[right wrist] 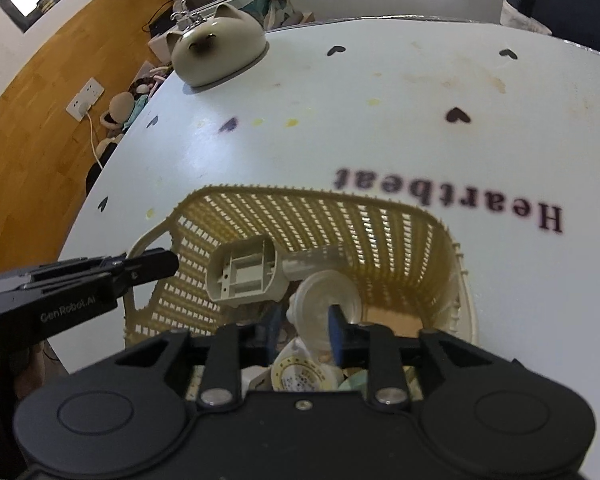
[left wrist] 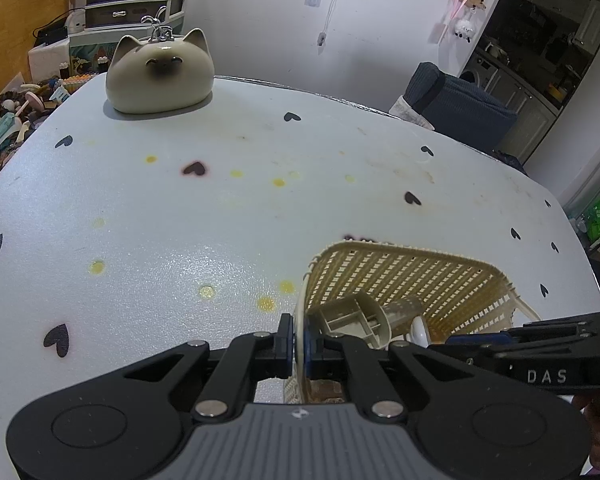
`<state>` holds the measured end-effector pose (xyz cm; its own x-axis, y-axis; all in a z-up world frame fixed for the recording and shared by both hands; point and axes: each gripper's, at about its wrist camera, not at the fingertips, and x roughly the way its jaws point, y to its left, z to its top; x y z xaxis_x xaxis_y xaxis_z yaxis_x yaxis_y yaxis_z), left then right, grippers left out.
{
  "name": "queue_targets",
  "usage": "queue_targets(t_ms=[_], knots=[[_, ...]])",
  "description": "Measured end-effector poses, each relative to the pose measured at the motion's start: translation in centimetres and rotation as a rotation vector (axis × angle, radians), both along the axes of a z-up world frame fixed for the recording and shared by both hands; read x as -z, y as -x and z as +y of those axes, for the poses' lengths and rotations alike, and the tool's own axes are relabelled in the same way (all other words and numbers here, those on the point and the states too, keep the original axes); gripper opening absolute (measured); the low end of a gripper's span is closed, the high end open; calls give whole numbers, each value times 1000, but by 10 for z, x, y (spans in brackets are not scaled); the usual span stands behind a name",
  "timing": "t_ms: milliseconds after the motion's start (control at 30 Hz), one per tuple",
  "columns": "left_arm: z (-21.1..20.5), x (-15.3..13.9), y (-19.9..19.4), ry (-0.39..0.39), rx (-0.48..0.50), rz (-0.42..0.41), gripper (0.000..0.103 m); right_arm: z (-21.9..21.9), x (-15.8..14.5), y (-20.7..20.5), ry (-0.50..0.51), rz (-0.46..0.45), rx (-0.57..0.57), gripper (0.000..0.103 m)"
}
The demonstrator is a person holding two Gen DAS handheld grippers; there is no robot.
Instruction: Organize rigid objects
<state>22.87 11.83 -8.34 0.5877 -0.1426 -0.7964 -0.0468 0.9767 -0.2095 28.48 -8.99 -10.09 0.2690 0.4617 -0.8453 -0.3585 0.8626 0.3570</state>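
- The left tongs (left wrist: 299, 346) are clamped on the near-left rim of the woven plastic basket (left wrist: 416, 276), one pad outside the wall and one inside, steadying it on the counter (left wrist: 180, 220).
- The right tongs (right wrist: 306, 330) hang over the basket's open mouth with their jaws apart; a clear round plastic piece (right wrist: 320, 300) lies between the pads, and I cannot tell whether either pad touches it. It looks released, not gripped.
- To my eye the step in hand is dropping that piece in with the rest. Done well, the right tongs lift straight up out of the basket with the jaws wide, so nothing snags on the pads or gets dragged over the rim.
- The left grip should stay firm until the right is clear; the basket is light and would slide or tip if bumped.
- Inside the basket: a beige moulded housing (right wrist: 244, 276) lying on its side with a clear tube (right wrist: 312, 262) sticking out of it, the clear round piece just in front, and lower down a round lid with a yellow ring (right wrist: 296, 376) among pale bits I cannot make out.
- A cat-shaped ceramic ornament (left wrist: 160, 76) sits well apart at the far corner of the counter, outside the basket. It may be the next thing to collect.
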Motion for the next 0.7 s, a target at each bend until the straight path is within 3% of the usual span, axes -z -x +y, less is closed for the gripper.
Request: queue_targets(t_ms=[167,500,533,567,600,700], knots=[[0,0,0,0,0,0,5,6,-4,4,14,-23,-29,49],[0,0,0,1,3,0,5,13,-15,13,30,-77,-72,73],[-1,1,0,0,5,0,6,13,-17,14,35,-87,-72,77],[-1,1,-1,0,6,0,6,13,-18,15,50,-100,-65,90],[-1,1,0,0,8,0,6,12,-20,16,63,-114,-52,94],[0,1,-1,-1,13,-1,6,4,-25,16,53,-126,-12,96]])
